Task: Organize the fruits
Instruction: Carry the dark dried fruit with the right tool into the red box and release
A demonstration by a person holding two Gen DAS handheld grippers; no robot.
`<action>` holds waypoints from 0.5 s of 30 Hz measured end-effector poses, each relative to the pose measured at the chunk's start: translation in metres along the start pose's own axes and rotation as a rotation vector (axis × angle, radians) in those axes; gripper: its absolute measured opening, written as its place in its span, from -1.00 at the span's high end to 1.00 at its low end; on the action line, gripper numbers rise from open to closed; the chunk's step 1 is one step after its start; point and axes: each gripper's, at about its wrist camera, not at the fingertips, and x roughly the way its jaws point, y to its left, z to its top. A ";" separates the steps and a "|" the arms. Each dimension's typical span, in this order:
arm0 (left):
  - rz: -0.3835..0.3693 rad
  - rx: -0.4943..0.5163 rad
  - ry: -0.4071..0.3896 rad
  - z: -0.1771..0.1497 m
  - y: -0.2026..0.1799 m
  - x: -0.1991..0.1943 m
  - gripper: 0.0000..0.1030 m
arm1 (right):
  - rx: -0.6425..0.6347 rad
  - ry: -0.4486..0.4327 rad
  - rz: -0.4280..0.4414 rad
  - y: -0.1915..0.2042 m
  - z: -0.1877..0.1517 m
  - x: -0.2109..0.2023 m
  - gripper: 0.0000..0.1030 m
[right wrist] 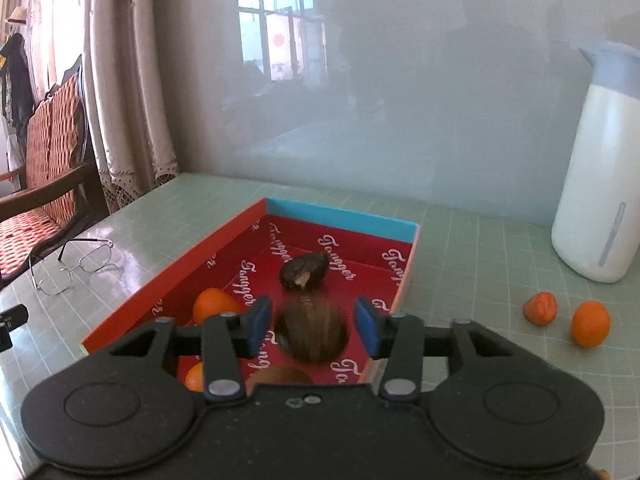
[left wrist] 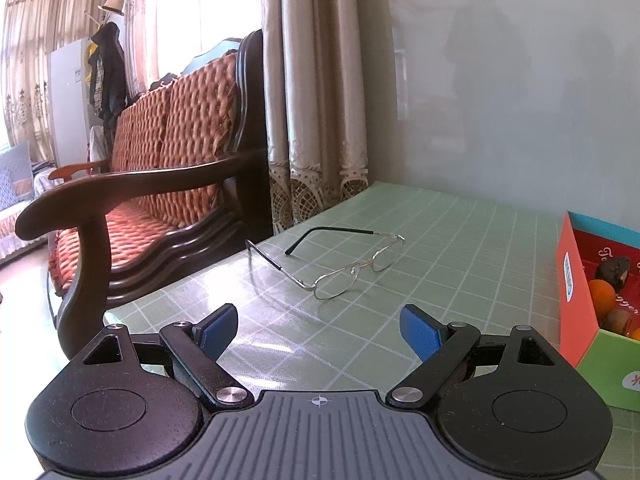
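**Fruit Release Over the Box: Handling Notes**

The right gripper point(right wrist: 310, 326) is poised above the shallow red cardboard box with a blue end wall point(right wrist: 340, 216). Its blue pads stand apart on either side of a blurred brown rounded fruit point(right wrist: 310, 334); a gap shows on both sides, so the fruit is released, not grasped. The blur suggests that it is dropping into the box. The left gripper point(left wrist: 320, 330) hangs over the pale green gridded tabletop point(left wrist: 460, 240) with its fingers spread wide and nothing between them.

**Location of the fruit.** The box already holds a dark brown fruit with a pale broken patch point(right wrist: 304, 270), an orange round fruit point(right wrist: 214, 306) by the left wall, and two more partly hidden by the gripper body. Two small orange fruits point(right wrist: 590, 324) lie outside on the tabletop, near the white jug with a grey-blue top point(right wrist: 596, 200).

**Handling.** The fruits appear small, light and round, so they will probably roll on the glossy surface. Judged by their skins, they are soft; apply light pressure only. Take hold across the widest part, pads on opposite sides, approaching from above.

**Markings.** The box lining carries repeated white script, possibly "Tougger"; the reading is uncertain. A side label is too small to read.

**Obstruction.** A pair of thin wire-framed spectacles point(left wrist: 348, 264) lies open, left of the box.
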 end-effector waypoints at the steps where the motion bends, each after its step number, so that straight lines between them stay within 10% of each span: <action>1: -0.001 -0.001 -0.002 0.000 0.000 -0.001 -0.70 | 0.003 -0.010 0.003 0.000 0.000 -0.002 -0.10; 15: -0.095 0.015 -0.041 0.010 -0.043 -0.019 -0.70 | 0.085 -0.019 -0.098 -0.057 -0.005 -0.031 -0.08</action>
